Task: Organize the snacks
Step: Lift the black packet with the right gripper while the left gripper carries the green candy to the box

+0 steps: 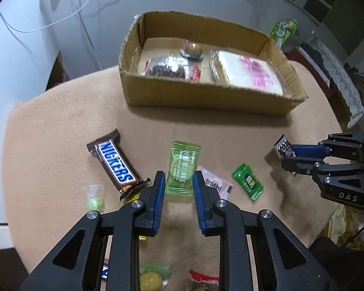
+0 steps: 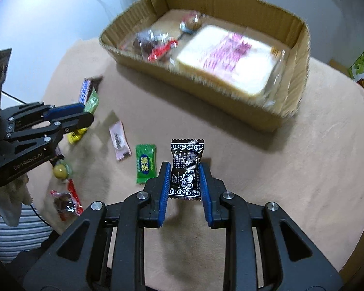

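both wrist cams look down over their own fingers, close above the tan table (image 1: 60,121), cardboard box (image 1: 206,97) top centre in the left view, upper right in the right (image 2: 254,111), each catching the other gripper at the frame edge

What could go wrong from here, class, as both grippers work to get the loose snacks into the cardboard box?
1. The right gripper pinches only the black candy packet's edges; it might slip before reaching the cardboard box.
2. The left gripper, straddling the green plum-slice packet, might also nudge the Snickers bar or pink packet alongside.
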A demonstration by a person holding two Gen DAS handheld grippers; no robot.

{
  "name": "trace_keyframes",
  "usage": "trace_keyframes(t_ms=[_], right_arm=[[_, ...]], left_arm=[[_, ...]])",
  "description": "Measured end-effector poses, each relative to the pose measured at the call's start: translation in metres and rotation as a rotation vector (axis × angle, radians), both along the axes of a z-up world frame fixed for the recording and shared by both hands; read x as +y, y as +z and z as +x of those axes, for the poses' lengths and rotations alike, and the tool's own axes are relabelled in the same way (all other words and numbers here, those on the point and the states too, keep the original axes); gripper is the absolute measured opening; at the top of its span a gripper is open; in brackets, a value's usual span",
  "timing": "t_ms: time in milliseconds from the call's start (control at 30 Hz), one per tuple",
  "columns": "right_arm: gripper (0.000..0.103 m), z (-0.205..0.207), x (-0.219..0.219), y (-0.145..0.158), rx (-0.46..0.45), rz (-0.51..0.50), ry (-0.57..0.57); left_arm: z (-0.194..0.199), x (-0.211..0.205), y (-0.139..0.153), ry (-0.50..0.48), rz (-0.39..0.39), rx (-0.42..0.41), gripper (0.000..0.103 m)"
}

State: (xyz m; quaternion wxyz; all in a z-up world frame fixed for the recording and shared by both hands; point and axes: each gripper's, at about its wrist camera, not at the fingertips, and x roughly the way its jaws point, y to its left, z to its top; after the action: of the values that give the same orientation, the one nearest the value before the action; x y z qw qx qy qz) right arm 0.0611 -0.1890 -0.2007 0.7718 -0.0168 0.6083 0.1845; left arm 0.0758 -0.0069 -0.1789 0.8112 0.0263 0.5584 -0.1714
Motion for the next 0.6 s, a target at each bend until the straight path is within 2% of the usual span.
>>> trace_keyframes(t_ms=[300,600], right_arm=[[0.025,0.027,-0.019,0.044,-0.106,0.007,-0.023],[0.025,0.083,-0.025,0.062,-0.171,-0.033,-0.056]], left_arm=[[0.027,-0.004,0.02,0.029,-0.045,-0.051,0.022],[0.065,-0.023,0.03,0.04,-0.061,-0.083,0.022]])
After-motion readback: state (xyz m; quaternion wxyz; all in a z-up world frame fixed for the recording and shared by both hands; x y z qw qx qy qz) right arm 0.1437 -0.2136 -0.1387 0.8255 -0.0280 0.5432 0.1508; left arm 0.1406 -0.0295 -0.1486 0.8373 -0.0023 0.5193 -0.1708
